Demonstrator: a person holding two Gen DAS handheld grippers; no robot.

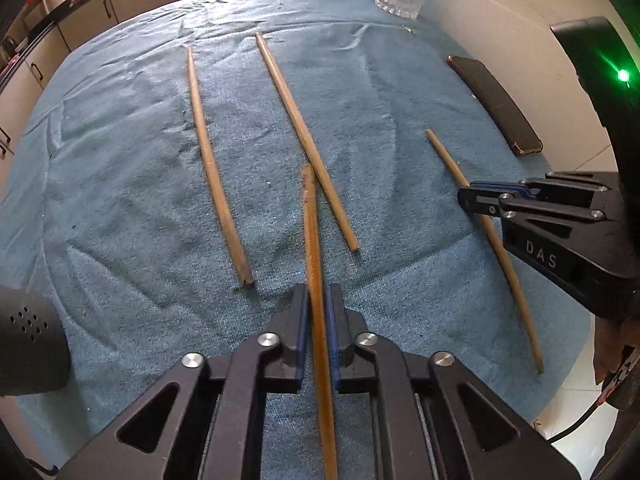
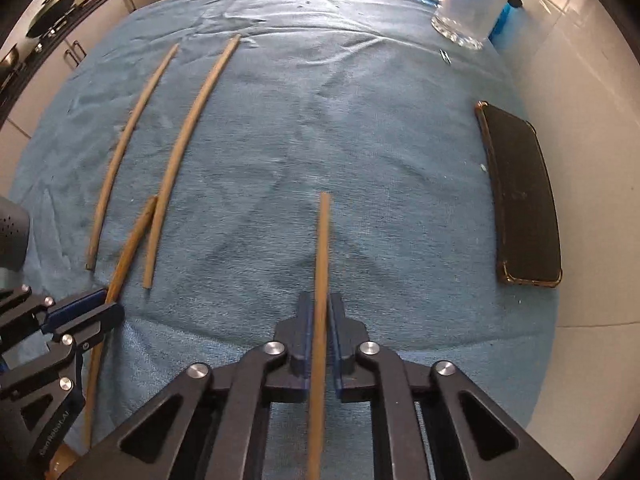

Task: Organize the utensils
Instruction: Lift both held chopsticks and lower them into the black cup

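I see the blue cloth point(image 1: 120, 200) filling both views. A phone point(image 2: 520, 196) lies at right, a glass point(image 2: 468, 4) at upper right. My left gripper point(image 1: 319, 300) is clamped on one chopstick point(image 1: 314, 240), my right gripper point(image 2: 320, 308) on another point(image 2: 323, 240). Two loose chopsticks point(image 1: 212, 168) point(image 1: 304, 136) lie centre-left on the cloth

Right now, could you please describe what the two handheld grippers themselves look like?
Both are matte black linkage frames with triangular cut-outs and round silver pivot pins. The left gripper and the right gripper each have slim black fingers lined with blue pads. The right gripper's body carries pale lettering and a glowing green light; the left gripper's side carries small white lettering too.
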